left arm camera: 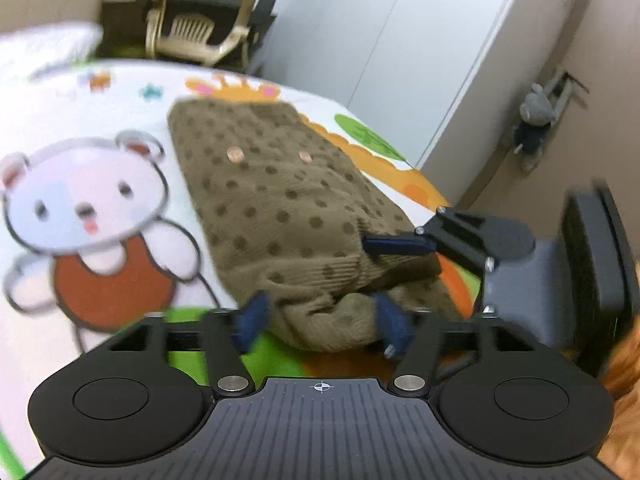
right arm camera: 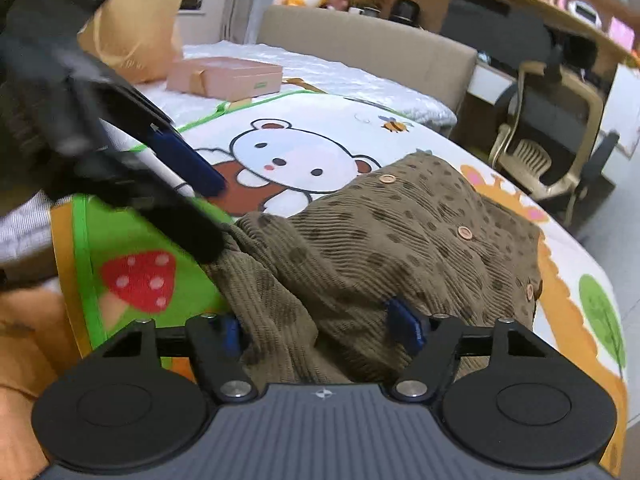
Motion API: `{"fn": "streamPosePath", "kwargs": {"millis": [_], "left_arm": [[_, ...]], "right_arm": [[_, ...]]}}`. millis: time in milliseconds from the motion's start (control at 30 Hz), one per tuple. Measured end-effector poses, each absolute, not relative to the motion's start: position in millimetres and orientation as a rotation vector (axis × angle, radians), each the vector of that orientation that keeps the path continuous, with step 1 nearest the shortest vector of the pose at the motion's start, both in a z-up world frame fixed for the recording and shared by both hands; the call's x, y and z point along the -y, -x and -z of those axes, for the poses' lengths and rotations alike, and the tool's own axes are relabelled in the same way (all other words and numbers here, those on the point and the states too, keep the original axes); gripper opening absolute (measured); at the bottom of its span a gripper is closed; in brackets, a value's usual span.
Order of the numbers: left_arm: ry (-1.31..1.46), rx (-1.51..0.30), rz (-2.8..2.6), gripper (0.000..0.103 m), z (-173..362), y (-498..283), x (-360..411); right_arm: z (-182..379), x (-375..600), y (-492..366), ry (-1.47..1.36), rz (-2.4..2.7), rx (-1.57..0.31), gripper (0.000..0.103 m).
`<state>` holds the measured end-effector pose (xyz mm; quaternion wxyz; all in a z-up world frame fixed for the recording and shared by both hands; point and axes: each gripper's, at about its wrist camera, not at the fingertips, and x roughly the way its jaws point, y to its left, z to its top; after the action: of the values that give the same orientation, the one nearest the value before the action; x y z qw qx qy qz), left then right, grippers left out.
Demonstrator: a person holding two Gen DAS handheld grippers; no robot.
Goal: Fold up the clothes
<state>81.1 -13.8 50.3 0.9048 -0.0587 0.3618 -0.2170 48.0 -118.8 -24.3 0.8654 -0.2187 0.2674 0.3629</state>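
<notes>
A brown dotted corduroy garment (left arm camera: 276, 208) with round pink buttons lies on a cartoon play mat (left arm camera: 84, 128) spread over a bed. My left gripper (left arm camera: 324, 324) has its blue pads on either side of the garment's bunched near edge and grips it. My right gripper (right arm camera: 320, 332) also holds a fold of the garment (right arm camera: 400, 232) between its blue pads. The right gripper shows in the left wrist view (left arm camera: 400, 245) at the garment's right edge. The left gripper shows blurred in the right wrist view (right arm camera: 188, 184) at the garment's left corner.
A pink box (right arm camera: 224, 76) and a tan paper bag (right arm camera: 136, 24) sit on the bed beyond the mat. A beige chair (left arm camera: 192, 28) and desk stand past the bed. A white wardrobe (left arm camera: 400, 40) and a door with a hanging grey toy (left arm camera: 536, 120) are on the right.
</notes>
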Motion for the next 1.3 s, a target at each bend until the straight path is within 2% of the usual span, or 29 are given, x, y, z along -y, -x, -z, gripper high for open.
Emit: {"fn": "streamPosePath", "kwargs": {"millis": [133,233,500,600,667,700,733,1000,1067,1100,1133,1200,1300], "left_arm": [[-0.091,-0.697,0.424,0.093,-55.9,-66.2,15.4],[-0.229,-0.697,0.398,0.093,-49.8,-62.6,21.5],[-0.389,-0.693,0.372,0.093,-27.2,-77.6,44.0],[-0.365,-0.689,0.338,0.095,-27.5,-90.2,45.0],[-0.316,-0.688,0.322,0.095,-31.7,-96.7,43.5],[-0.297,-0.685,0.317,0.095,-34.0,-99.2,43.5],[-0.283,-0.680,0.315,0.095,-36.3,-101.0,43.9],[-0.236,-0.678,0.344,0.095,-44.4,-114.0,48.3],[-0.225,-0.677,0.350,0.095,-45.0,-115.9,49.1],[-0.220,-0.676,0.352,0.095,-45.3,-116.8,49.6],[-0.216,-0.674,0.356,0.095,-45.7,-117.2,49.7],[-0.214,-0.663,0.371,0.094,-47.8,-115.4,48.7],[-0.248,-0.611,0.428,0.094,-57.8,-99.0,39.4]], "right_arm": [[23.7,119.8,-51.2,0.433,-0.768,-0.578,0.071],[24.0,120.8,-54.4,0.417,-0.775,-0.589,0.071],[24.4,126.5,-59.2,0.394,-0.789,-0.601,0.071],[21.4,134.2,-58.0,0.377,-0.783,-0.590,0.071],[21.0,138.0,-50.5,0.419,-0.755,-0.541,0.077],[20.9,139.8,-46.6,0.441,-0.740,-0.515,0.090],[22.6,139.7,-44.3,0.464,-0.729,-0.500,0.095],[42.8,120.3,-40.0,0.618,-0.683,-0.433,0.095],[47.0,112.9,-42.5,0.656,-0.661,-0.404,0.084],[47.2,110.8,-45.2,0.665,-0.652,-0.400,0.068],[45.1,110.4,-49.0,0.655,-0.656,-0.409,0.058],[35.3,115.0,-55.0,0.609,-0.662,-0.417,0.045],[15.9,126.7,-61.0,0.528,-0.668,-0.434,0.033]]}}
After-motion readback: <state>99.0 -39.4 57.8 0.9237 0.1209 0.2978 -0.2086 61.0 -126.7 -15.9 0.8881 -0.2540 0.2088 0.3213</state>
